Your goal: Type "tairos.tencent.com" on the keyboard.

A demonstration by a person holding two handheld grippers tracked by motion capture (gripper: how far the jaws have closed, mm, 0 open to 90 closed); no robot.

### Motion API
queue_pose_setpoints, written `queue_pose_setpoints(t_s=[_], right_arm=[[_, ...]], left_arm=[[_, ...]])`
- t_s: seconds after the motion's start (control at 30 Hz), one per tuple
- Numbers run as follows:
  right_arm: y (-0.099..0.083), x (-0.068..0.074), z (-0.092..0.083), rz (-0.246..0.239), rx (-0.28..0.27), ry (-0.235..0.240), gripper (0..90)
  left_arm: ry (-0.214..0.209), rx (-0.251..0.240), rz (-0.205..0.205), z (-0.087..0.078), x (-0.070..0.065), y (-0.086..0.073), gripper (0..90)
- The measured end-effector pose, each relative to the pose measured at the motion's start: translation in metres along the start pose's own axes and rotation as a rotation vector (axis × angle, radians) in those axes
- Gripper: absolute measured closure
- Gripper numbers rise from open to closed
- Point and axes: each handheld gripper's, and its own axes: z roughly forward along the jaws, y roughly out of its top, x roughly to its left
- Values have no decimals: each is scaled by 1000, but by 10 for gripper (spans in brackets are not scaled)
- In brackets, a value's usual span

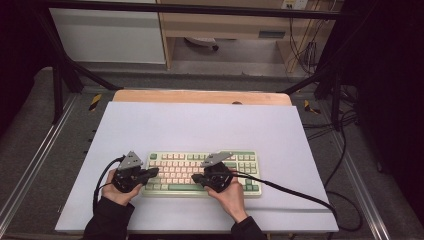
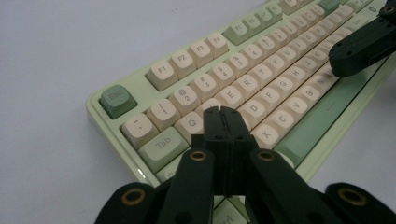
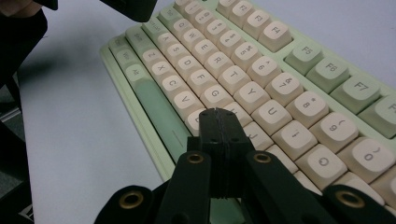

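A pale green keyboard (image 1: pixel 176 168) with cream and green keys lies on the white mat, near the front edge. My left gripper (image 1: pixel 153 172) is shut with nothing in it. Its tip hovers over the keyboard's left end, and in the left gripper view the closed tip (image 2: pixel 222 113) stands above the keys (image 2: pixel 243 70) beside Q and Tab. My right gripper (image 1: pixel 196 178) is shut and empty too, over the lower middle rows. In the right gripper view its tip (image 3: pixel 218 115) sits just above the keys (image 3: pixel 233 60) below G and H. Whether either tip touches a key I cannot tell.
The white mat (image 1: pixel 200 130) covers a wooden table (image 1: pixel 200 96) inside a black metal frame. A black cable (image 1: pixel 300 192) trails from the right gripper across the mat to the right. In the left gripper view the other gripper (image 2: pixel 359 46) shows at the upper right.
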Motion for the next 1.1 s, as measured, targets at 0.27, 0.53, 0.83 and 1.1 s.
queue_pose_setpoints(t_s=[0.27, 0.53, 0.83, 1.1], right_arm=[[-2, -1, 6, 0, 15, 1, 900], [-4, 0, 8, -9, 21, -2, 900], [-1, 1, 0, -11, 12, -7, 900], [3, -1, -13, -24, 0, -24, 900]], left_arm=[[0, 1, 0, 0, 0, 0, 898], [-1, 3, 2, 1, 0, 0, 898], [-2, 1, 0, 1, 0, 0, 898], [-1, -1, 0, 0, 0, 0, 898]])
